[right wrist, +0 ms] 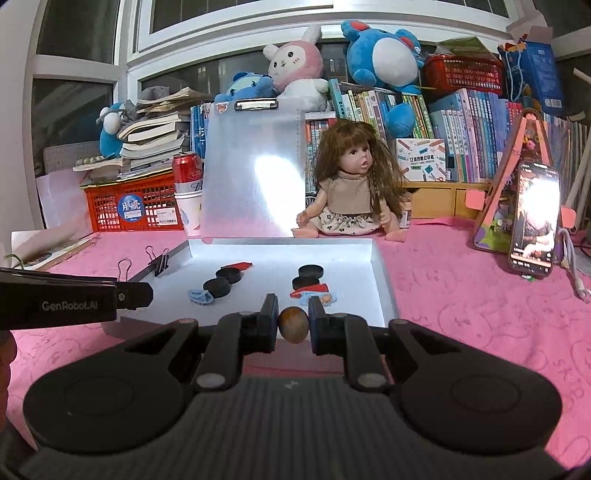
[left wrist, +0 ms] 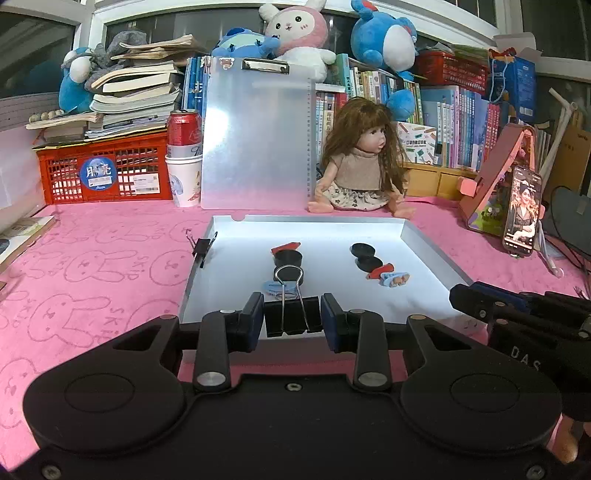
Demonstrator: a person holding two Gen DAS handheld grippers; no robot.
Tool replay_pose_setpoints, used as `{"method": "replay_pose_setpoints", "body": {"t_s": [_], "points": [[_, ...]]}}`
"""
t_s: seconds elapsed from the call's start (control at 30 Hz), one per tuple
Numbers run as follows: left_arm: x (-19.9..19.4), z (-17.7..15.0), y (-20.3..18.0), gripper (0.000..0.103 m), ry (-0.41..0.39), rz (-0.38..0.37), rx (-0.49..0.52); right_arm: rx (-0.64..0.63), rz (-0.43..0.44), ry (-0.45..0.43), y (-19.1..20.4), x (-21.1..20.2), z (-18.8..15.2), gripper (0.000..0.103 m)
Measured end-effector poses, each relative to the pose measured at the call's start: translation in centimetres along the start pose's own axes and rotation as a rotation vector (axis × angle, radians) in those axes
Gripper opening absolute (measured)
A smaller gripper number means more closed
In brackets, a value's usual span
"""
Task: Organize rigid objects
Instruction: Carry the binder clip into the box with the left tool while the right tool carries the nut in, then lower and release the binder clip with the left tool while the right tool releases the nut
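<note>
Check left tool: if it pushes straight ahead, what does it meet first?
Probably the black discs in the tray, straight ahead of the left tool, which holds a binder clip. Depth is unclear.

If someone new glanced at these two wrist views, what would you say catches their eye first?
Probably the grips up front: the left gripper is shut on a black binder clip, and the right gripper is shut on a small brown oval object, both at the near edge of the shallow metal tray on the pink bunny-print cloth. Behind the tray sits a long-haired doll, with plush toys on the bookshelf above.
</note>
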State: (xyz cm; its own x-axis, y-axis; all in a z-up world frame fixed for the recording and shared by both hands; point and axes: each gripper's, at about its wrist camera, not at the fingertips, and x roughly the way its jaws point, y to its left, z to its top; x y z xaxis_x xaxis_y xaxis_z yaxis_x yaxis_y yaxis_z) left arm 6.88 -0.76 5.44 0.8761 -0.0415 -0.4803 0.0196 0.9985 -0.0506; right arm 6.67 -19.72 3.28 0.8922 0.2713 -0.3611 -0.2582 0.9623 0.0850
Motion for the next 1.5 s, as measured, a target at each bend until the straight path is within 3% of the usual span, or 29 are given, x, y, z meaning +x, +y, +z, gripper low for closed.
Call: {"method": "replay_pose_setpoints", "body": {"t_s": [0.9,1.5], "points": [[7.4,1.1,0.7,0.032,0.130,-0.012,-0.049,0.110,0.019,0.160,-2.1,7.7,1.2,0.021],[9.7,1.0,0.5,0.032,0.163,0.009,-0.041,0.098,0.014,0.201,-2.3,10.1,1.1,0.021]]}}
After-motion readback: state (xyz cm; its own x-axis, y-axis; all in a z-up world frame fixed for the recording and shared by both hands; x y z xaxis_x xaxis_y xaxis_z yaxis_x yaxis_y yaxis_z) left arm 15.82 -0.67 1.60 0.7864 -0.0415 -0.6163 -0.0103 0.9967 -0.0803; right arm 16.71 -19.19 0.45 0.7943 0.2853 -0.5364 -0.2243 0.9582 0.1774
